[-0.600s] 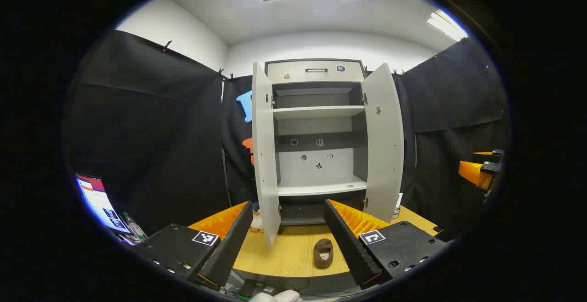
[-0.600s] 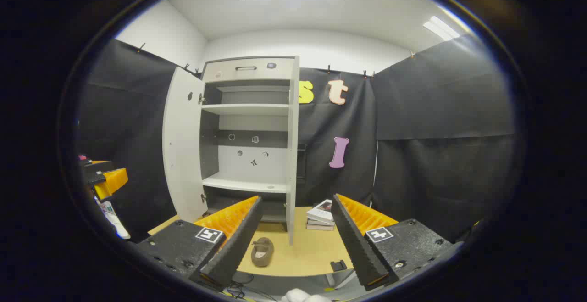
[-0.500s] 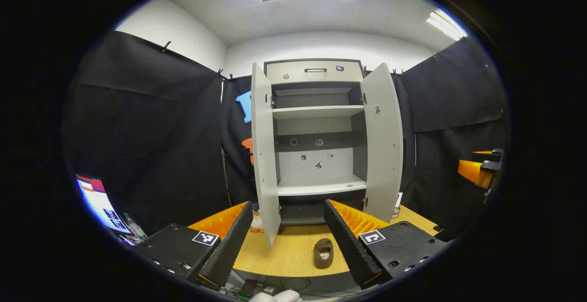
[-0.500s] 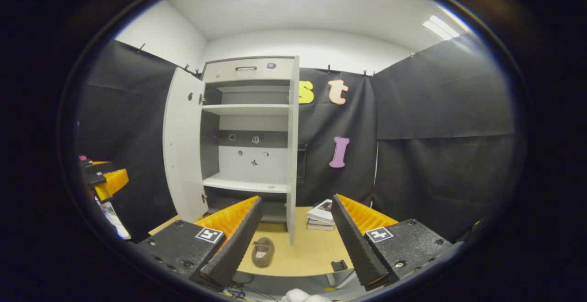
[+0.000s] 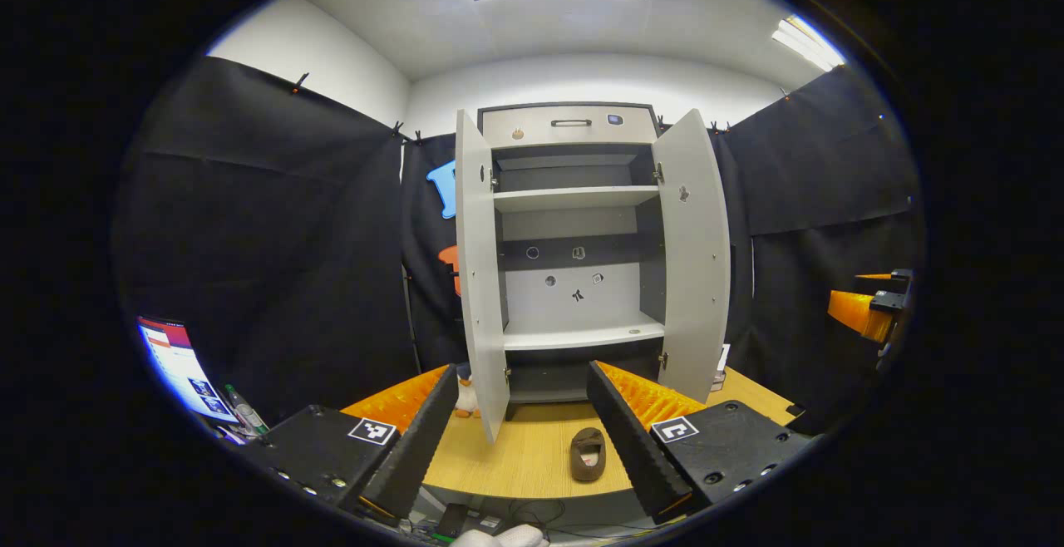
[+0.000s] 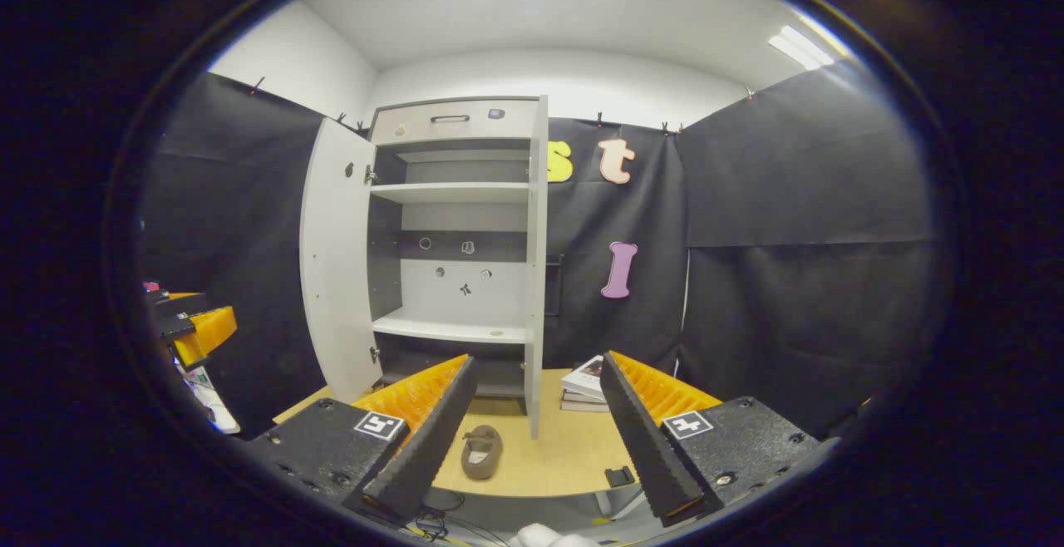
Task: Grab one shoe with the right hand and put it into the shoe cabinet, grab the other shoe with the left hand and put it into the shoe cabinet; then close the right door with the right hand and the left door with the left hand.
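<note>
A white shoe cabinet (image 5: 573, 231) (image 6: 453, 223) stands at the back of a wooden table (image 5: 524, 460), both doors swung open, its shelves bare. One brown shoe (image 5: 588, 454) (image 6: 480, 451) lies on the table in front of it. My left gripper (image 5: 519, 435) hangs open short of the table's near edge, the shoe just right of its gap. My right gripper (image 6: 532, 431) is open too, with the shoe at the left of its gap. The left gripper (image 6: 195, 327) appears at the left edge of the right gripper view, and the right gripper (image 5: 864, 310) at the right edge of the left gripper view.
A stack of books (image 6: 582, 385) lies on the table right of the cabinet's right door (image 6: 536, 264). A small white and orange thing (image 5: 464, 397) sits behind the left door (image 5: 480, 273). A screen (image 5: 179, 368) and a bottle (image 5: 243, 410) stand at far left.
Both views have drifted slightly, so the cabinet and shoe sit a little higher and nearer. The grippers stay open and the shoe has not moved.
</note>
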The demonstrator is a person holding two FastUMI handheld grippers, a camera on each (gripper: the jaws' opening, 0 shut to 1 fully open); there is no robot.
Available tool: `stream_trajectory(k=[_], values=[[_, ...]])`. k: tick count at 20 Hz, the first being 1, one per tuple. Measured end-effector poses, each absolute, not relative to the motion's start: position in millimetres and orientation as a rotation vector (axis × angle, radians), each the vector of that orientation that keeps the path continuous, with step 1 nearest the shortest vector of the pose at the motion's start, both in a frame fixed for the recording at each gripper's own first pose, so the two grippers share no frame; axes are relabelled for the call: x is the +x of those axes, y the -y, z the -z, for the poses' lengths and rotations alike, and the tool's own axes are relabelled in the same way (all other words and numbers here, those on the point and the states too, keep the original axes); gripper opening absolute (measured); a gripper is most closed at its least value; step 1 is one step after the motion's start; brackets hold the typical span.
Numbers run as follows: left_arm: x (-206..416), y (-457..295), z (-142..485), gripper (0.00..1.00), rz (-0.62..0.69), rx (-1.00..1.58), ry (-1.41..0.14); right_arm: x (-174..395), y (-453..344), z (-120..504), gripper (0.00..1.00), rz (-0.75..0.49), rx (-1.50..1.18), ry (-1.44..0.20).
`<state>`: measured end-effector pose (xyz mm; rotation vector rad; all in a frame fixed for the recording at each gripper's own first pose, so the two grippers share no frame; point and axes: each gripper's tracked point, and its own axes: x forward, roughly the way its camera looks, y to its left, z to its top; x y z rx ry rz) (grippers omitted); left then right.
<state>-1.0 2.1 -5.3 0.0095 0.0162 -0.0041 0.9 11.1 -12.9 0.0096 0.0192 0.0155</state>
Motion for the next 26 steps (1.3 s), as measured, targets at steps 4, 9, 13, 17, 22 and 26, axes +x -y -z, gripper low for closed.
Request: stream_trajectory(k=[4,9,13,17,22,26], values=[[-2,-7,12,0.95,-0.003,0.014,-0.027,13,-23,33,0.98,-0.035,-0.012,-0.071],[-9,-19,30,0.95,-0.038,0.034,-0.051,57,-62,100,0.98,-0.114,-0.062,-0.223],[1,-29,42,0.96,-0.093,0.033,-0.077,105,-101,194,0.98,-0.207,-0.036,-0.429],[18,-33,46,0.96,-0.138,0.019,-0.103,154,-126,287,0.98,-0.249,0.006,-0.591],[42,-34,46,0.96,-0.190,0.021,-0.135,211,-146,371,0.93,-0.256,0.043,-0.747],[59,-32,44,0.96,-0.227,0.024,-0.153,255,-163,417,0.91,-0.258,0.042,-0.821]])
